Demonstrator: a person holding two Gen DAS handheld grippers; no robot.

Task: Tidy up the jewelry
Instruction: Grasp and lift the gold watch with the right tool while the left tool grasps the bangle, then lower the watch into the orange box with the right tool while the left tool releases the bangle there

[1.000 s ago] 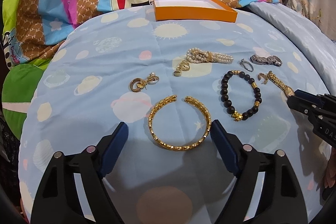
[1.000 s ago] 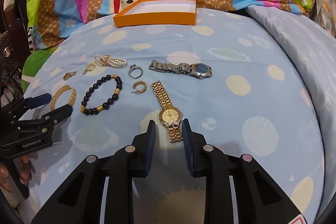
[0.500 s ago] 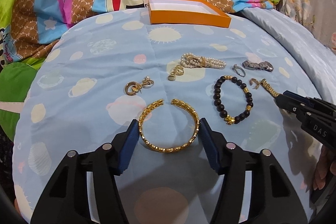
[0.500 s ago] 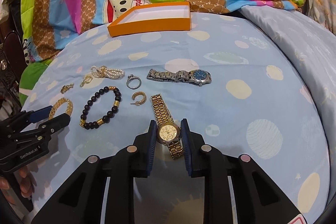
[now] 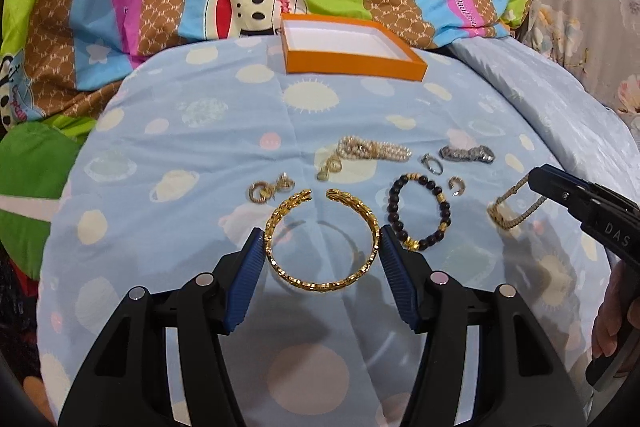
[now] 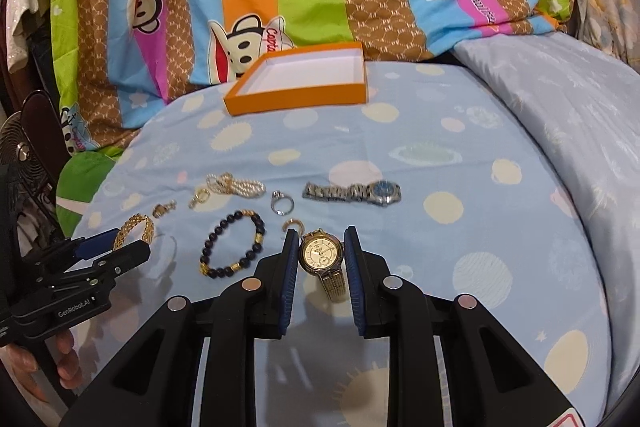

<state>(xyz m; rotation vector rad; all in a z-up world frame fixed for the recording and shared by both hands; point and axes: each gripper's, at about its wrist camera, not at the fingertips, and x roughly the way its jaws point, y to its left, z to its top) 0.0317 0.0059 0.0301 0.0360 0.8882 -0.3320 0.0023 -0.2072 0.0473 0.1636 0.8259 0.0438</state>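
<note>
**Both grippers hold jewelry above the sheet**

The gold bangle (image 5: 322, 241), lower centre, is pinched across its width by the left gripper (image 5: 322, 247). The gold watch (image 6: 322, 253), lower centre, is clamped in the right gripper (image 6: 320, 255). The orange box (image 5: 352, 47) sits upper centre on the blue sheet (image 5: 200, 147).

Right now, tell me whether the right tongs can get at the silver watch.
Probably not yet: the right tongs are shut on the gold watch. The silver watch lies just beyond with bare sheet between, so the path is free once they unload.
</note>
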